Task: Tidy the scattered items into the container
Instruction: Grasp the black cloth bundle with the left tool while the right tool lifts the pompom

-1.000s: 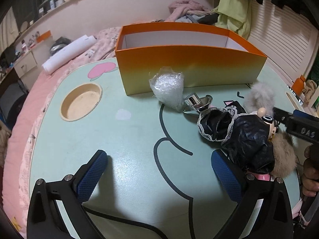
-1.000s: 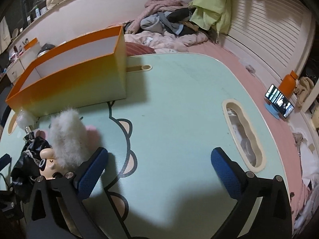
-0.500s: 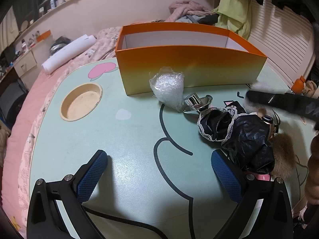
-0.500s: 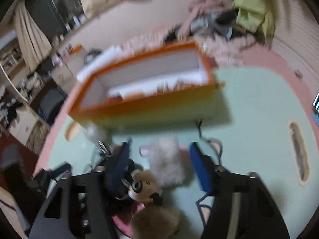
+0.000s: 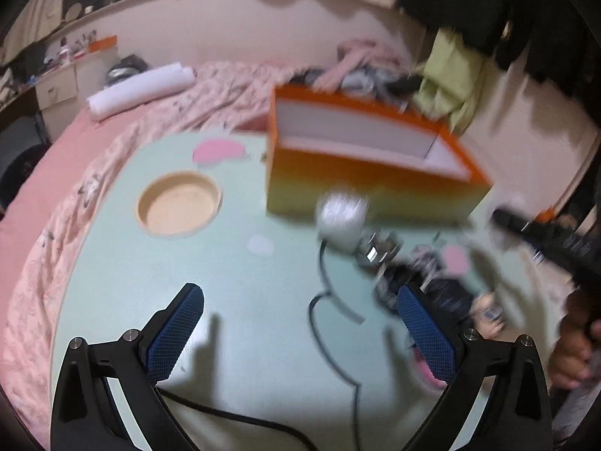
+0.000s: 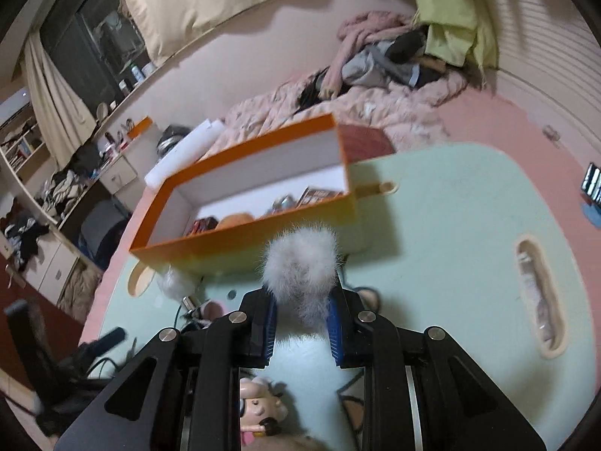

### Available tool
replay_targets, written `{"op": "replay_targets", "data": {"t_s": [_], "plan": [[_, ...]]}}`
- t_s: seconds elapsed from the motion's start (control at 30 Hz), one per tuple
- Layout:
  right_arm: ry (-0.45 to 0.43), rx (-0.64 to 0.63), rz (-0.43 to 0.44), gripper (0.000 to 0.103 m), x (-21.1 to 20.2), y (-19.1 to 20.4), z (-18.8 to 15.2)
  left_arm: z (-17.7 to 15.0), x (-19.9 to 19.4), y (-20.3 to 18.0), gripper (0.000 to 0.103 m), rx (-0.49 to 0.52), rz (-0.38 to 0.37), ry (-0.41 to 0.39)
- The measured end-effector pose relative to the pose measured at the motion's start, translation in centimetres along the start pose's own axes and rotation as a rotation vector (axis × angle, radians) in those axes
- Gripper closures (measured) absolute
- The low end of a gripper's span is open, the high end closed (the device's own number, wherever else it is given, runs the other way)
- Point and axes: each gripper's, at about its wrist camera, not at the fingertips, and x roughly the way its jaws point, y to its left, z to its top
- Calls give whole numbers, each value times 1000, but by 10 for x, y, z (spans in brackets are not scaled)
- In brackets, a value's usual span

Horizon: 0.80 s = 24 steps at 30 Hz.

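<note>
The orange box [image 6: 240, 240] stands open on the green table [image 5: 244, 282], with several small items inside. In the right wrist view a white fluffy ball [image 6: 302, 263] sits between the blue pads of my right gripper [image 6: 300, 308], whose jaws are closing and press on it. A doll head [image 6: 259, 406] lies under that gripper. My left gripper [image 5: 296, 323] hangs open over bare table, nothing between its fingers. Beyond it lie a clear plastic wad [image 5: 342, 218], a shiny metal piece [image 5: 375, 251] and black lace cloth [image 5: 447, 300]. The orange box [image 5: 375, 188] stands behind them.
A round cup recess [image 5: 178, 203] sits at the table's left, an oblong recess [image 6: 541, 300] at its right. A phone [image 6: 591, 184] stands off the right edge. A white roll [image 5: 139, 90] and heaped clothes [image 6: 383, 56] lie on the pink bedding behind.
My right gripper swung left over the fluffy ball, narrowed around it and rose. My left gripper lifted and tilted, so its view is blurred and the box sits farther right.
</note>
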Motion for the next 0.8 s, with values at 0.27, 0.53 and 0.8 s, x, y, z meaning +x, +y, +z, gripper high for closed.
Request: {"op": "replay_targets", "data": {"t_s": [0.27, 0.53, 0.8], "plan": [[1, 48, -4, 79, -2, -13, 3, 13, 20, -49, 5, 75, -142, 65], [19, 51, -1, 79, -2, -17, 1, 2, 54, -67, 43, 154, -93, 168], [22, 48, 9, 79, -1, -17, 1, 2, 37, -55, 72, 130, -163, 107]]}}
